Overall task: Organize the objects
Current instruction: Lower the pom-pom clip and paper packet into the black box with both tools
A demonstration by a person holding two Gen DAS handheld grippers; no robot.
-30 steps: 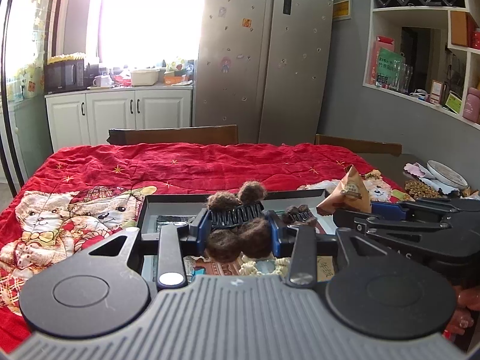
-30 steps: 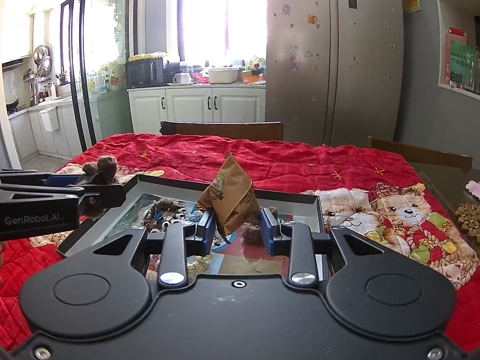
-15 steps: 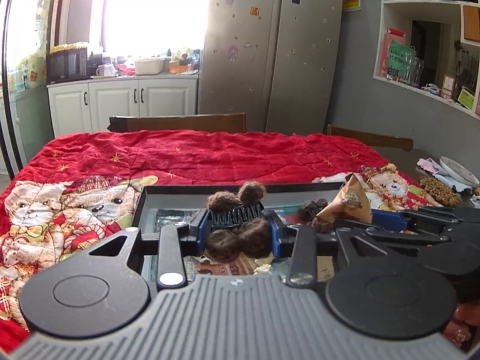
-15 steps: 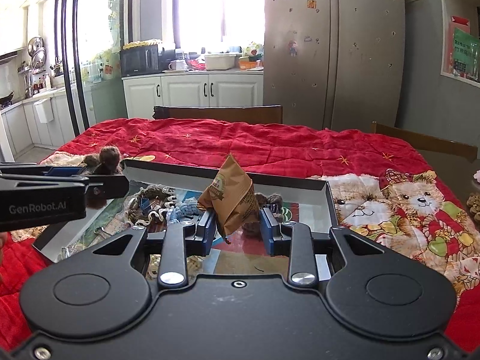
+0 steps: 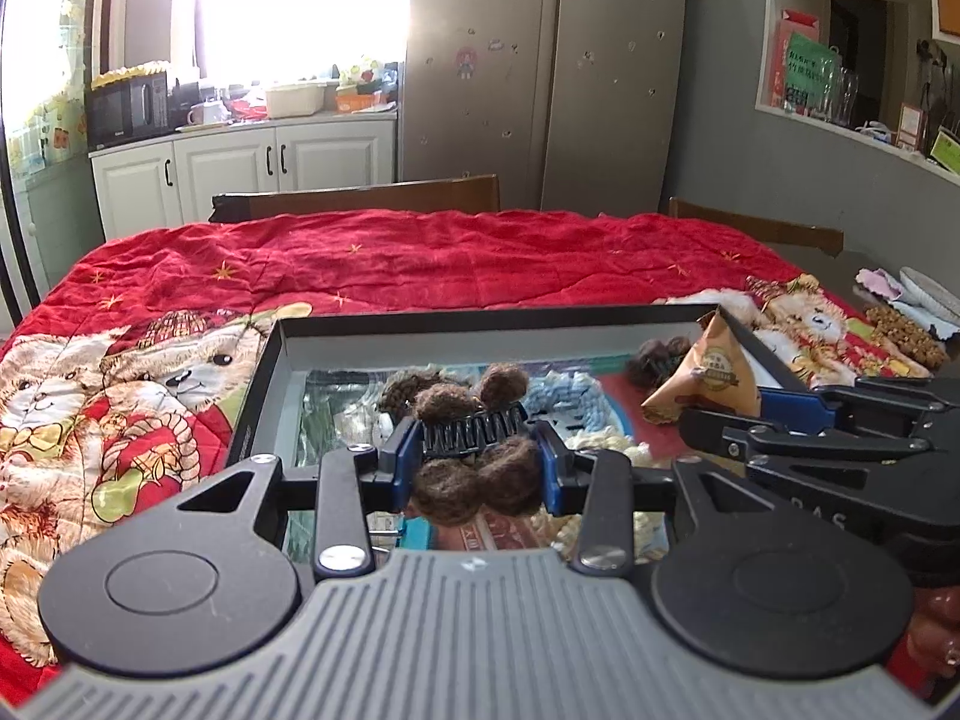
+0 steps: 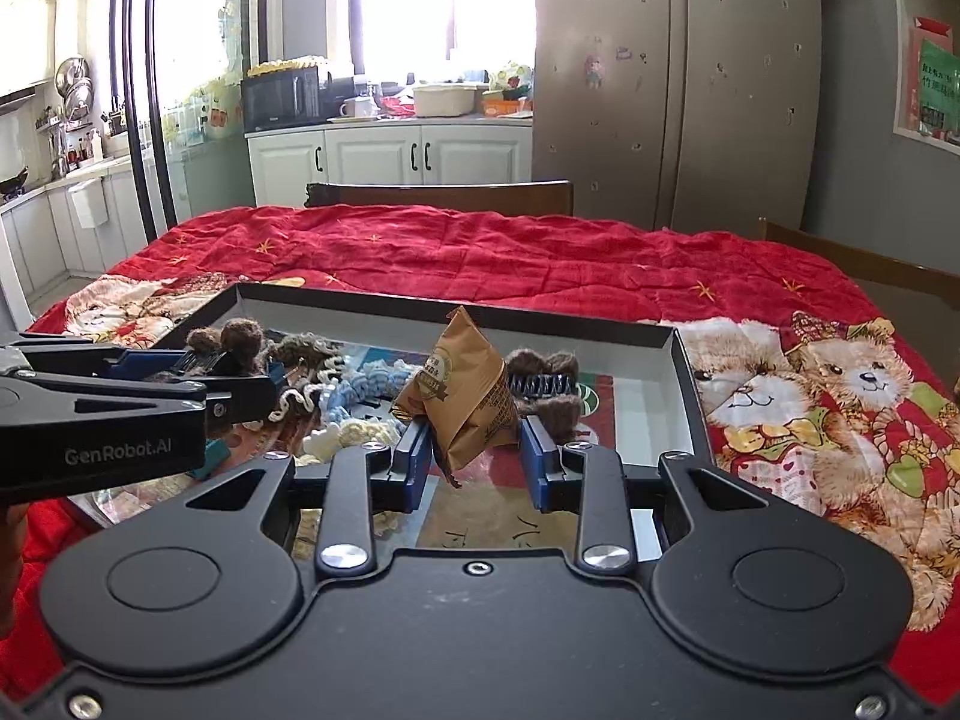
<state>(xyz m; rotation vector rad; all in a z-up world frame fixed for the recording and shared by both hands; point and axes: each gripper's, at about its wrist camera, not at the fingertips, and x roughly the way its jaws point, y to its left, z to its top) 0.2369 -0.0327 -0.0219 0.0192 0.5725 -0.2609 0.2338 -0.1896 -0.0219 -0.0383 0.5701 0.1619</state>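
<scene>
Over the red-quilted bench, the tray (image 5: 576, 324) had slid nearer; left gripper (image 5: 477, 456) gripped the hair claw (image 5: 471, 432), right gripper (image 6: 474, 450) the snack packet (image 6: 462, 390), ready for placing.

The red quilt (image 6: 480, 258) carries gold stars and teddy-bear prints, the tray (image 6: 456, 306) is black with white inner walls, the packet (image 6: 462, 390) is brown, and the hair clip (image 5: 474, 456) is black with brown pompoms.
</scene>
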